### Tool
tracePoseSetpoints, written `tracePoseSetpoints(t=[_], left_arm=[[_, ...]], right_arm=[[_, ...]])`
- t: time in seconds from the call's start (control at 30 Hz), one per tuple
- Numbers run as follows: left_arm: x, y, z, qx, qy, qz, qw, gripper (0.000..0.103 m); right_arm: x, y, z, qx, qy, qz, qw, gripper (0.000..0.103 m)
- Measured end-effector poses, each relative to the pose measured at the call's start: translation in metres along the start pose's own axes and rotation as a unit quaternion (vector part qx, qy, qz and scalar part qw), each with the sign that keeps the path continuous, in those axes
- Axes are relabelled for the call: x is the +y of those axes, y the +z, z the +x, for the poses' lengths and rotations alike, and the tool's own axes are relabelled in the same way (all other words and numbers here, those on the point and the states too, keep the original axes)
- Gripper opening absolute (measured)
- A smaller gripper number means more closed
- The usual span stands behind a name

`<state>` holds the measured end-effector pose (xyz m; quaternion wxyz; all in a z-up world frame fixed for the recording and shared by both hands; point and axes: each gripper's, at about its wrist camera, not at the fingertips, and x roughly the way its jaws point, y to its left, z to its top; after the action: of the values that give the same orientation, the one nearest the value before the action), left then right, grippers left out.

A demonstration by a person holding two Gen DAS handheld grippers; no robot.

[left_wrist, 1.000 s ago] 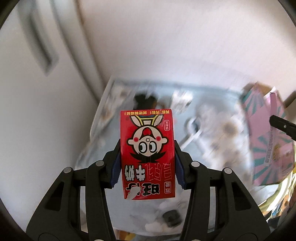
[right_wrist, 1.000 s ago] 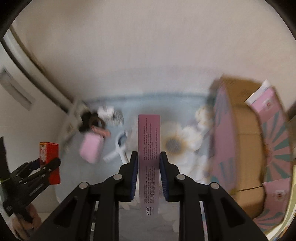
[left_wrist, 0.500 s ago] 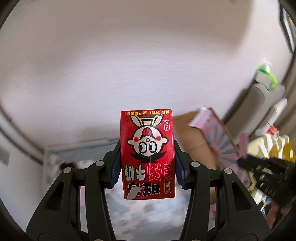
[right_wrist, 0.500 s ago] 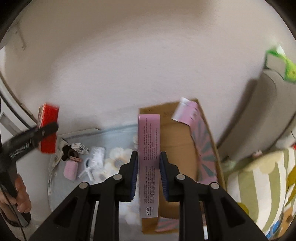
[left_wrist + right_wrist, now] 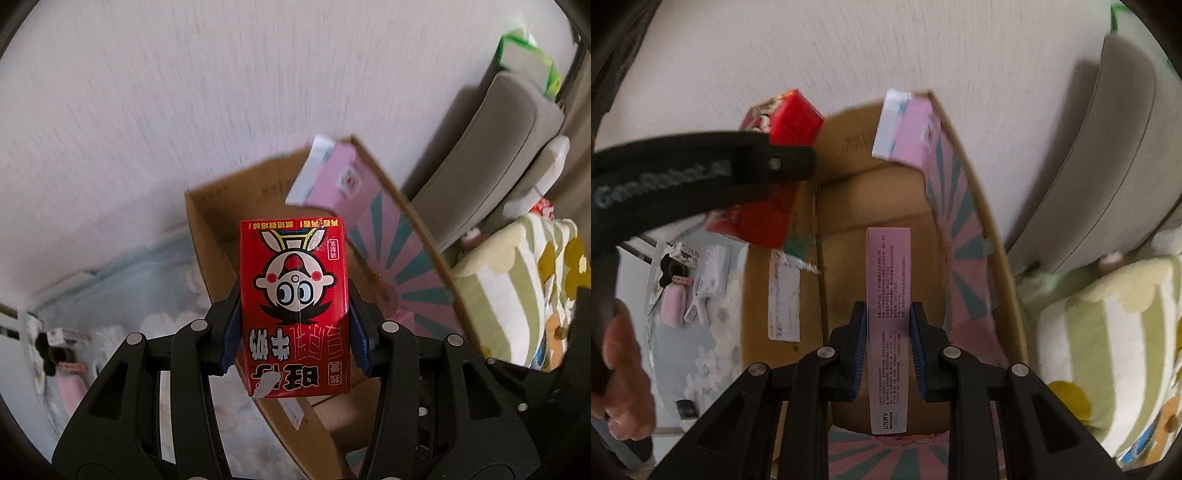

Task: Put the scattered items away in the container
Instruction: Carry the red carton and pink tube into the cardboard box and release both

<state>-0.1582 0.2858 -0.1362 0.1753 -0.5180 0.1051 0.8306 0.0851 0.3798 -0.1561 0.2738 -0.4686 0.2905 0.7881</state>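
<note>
The left gripper (image 5: pixel 293 332) is clamped on a red milk carton (image 5: pixel 293 306) whose cartoon face and Chinese characters read upside down, long axis along the fingers, held over the near edge of the open cardboard box (image 5: pixel 879 206). The right gripper (image 5: pixel 888 347) pinches a slim pink box (image 5: pixel 889 325) marked "UNMY" (small print unreadable), pointing lengthwise straight ahead, above the box's interior. "GenRobot.AI" shows on the left gripper's side.

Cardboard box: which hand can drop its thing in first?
Probably the right. Its gripper holds the pink box directly over the cardboard box opening, while the left gripper holds the red carton near the box's edge.
</note>
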Motion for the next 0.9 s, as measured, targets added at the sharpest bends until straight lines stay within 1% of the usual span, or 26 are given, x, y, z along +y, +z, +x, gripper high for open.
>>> tracePoseSetpoints(t=[0.07, 0.13, 0.27, 0.37, 0.4, 0.47, 0.5, 0.53, 0.57, 0.6, 0.63, 0.7, 0.77, 0.8, 0.9], left_arm=[[0.003, -0.005, 0.008, 0.014, 0.005, -0.004, 0.9999, 0.045], [0.003, -0.008, 0.013, 0.019, -0.001, -0.011, 0.9998, 0.045], [0.001, -0.01, 0.014, 0.02, -0.002, -0.009, 0.9997, 0.045], [0.0, -0.012, 0.009, 0.016, -0.019, -0.01, 0.9997, 0.048], [-0.002, -0.012, 0.009, 0.017, -0.024, -0.011, 0.9995, 0.052], [-0.004, -0.008, 0.007, 0.018, -0.029, -0.013, 0.9993, 0.091], [-0.004, -0.009, 0.003, 0.012, -0.032, -0.015, 0.9993, 0.093], [-0.003, -0.01, -0.003, 0.003, -0.037, -0.017, 0.9992, 0.093], [-0.003, -0.01, -0.005, -0.001, -0.039, -0.017, 0.9991, 0.093], [-0.003, -0.01, -0.009, -0.002, -0.035, -0.015, 0.9993, 0.093], [-0.005, 0.0, -0.006, 0.0, -0.033, -0.014, 0.9994, 0.093], [-0.002, -0.001, -0.012, -0.003, -0.032, -0.016, 0.9993, 0.093], [0.002, -0.004, -0.018, -0.006, -0.034, -0.023, 0.9991, 0.094], [0.005, -0.004, -0.022, -0.008, -0.036, -0.027, 0.999, 0.094], [0.011, -0.002, -0.024, -0.015, -0.034, -0.035, 0.9987, 0.094]], right_arm=[[-0.003, -0.004, 0.002, 0.006, 0.005, -0.006, 1.0, 0.021], [-0.006, -0.006, 0.005, 0.011, 0.008, -0.011, 1.0, 0.021], [-0.015, -0.007, 0.01, 0.02, 0.022, -0.005, 1.0, 0.021], [-0.019, -0.006, 0.01, 0.024, 0.034, -0.007, 0.999, 0.021], [-0.019, -0.006, 0.01, 0.024, 0.038, -0.01, 0.999, 0.021], [-0.017, -0.005, 0.01, 0.03, 0.047, -0.018, 0.998, 0.031], [-0.016, -0.006, 0.011, 0.032, 0.052, -0.022, 0.998, 0.039], [-0.014, -0.007, 0.011, 0.032, 0.059, -0.024, 0.997, 0.046], [-0.012, -0.008, 0.01, 0.031, 0.067, -0.026, 0.997, 0.048], [-0.01, -0.008, 0.009, 0.029, 0.071, -0.028, 0.997, 0.053], [-0.009, -0.009, 0.008, 0.028, 0.072, -0.029, 0.997, 0.058], [-0.008, -0.011, 0.006, 0.025, 0.083, -0.027, 0.996, 0.061], [-0.007, -0.013, 0.003, 0.02, 0.084, -0.028, 0.996, 0.062], [-0.006, -0.014, 0.002, 0.023, 0.088, -0.052, 0.995, 0.062], [-0.005, -0.017, -0.002, 0.019, 0.087, -0.055, 0.995, 0.062]])
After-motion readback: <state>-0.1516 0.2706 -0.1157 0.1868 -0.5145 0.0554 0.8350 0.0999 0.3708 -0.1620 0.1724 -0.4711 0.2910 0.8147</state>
